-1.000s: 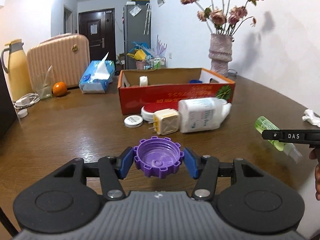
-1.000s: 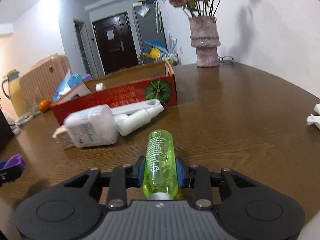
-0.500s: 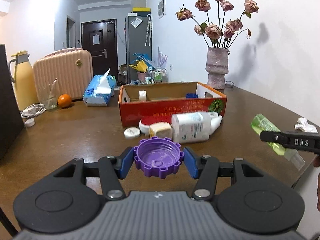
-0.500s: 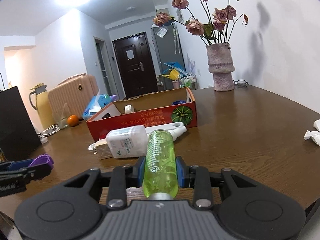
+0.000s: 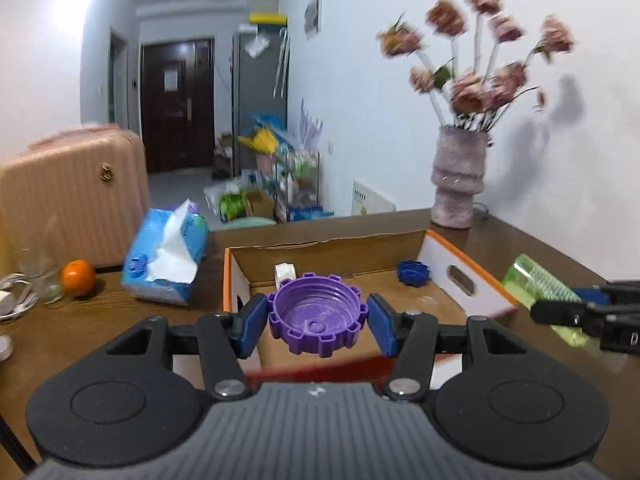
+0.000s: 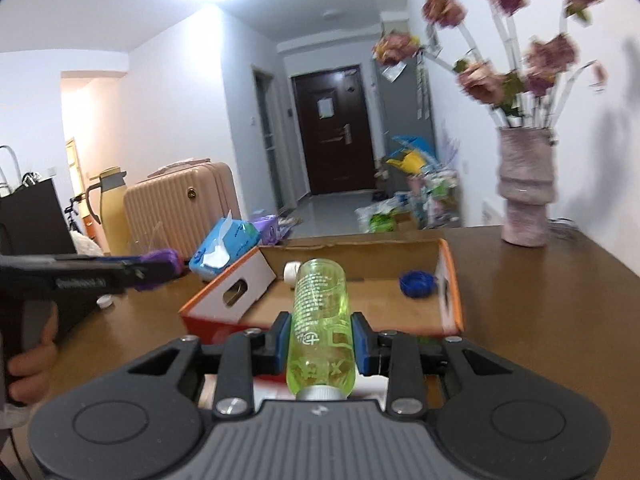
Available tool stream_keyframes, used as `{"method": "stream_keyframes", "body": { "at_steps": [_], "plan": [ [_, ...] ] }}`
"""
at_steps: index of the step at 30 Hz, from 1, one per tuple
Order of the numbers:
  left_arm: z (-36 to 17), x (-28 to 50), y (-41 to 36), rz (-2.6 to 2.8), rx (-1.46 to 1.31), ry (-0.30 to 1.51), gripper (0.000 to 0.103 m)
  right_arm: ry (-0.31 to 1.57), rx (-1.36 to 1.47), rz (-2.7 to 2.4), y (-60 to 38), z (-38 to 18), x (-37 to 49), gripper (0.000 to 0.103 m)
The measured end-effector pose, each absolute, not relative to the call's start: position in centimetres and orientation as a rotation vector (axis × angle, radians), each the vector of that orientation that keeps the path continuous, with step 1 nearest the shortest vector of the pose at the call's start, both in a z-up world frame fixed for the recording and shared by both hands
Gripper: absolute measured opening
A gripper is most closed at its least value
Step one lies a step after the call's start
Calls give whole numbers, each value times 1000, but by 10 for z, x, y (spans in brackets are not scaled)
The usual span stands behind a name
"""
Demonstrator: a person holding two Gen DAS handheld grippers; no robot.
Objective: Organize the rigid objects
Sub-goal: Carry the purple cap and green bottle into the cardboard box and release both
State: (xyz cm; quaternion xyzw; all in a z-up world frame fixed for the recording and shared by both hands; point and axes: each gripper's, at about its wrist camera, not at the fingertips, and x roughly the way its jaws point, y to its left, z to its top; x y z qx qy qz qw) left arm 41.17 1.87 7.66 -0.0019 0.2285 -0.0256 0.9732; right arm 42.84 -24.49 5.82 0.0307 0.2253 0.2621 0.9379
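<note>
Squarely between left claw: purple cap

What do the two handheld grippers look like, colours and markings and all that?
Both the left gripper and the right gripper have matte black bodies, ribbed grey tops, round side discs, silver pivot screws and blue finger pads. No cables show. The left one's side lettering is blurred.

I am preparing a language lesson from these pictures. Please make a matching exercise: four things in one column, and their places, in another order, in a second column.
Things:
1. purple cap
2. green bottle
3. blue cap
4. orange

Places:
A. on the table, beside the tissue pack
B. between the fingers of the left gripper
C. lying inside the cardboard box
D. between the fingers of the right gripper

Pairs: 1-B, 2-D, 3-C, 4-A
</note>
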Motion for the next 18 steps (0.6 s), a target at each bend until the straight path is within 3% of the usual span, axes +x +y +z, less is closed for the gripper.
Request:
{"method": "stream_keyframes", "body": {
  "at_steps": [7,12,16,18],
  "plan": [
    [48,546,43,6,-18,658,56,643,-72,492,-184,43,566,31],
    [25,598,48,33,17,742,57,768,-186,432,-151,16,638,31],
    [14,603,45,-6,55,721,71,837,-238,377,-137,-5,671,31],
    [9,603,40,-30,86,710,73,847,-236,364,-140,-11,676,32]
  ]
}}
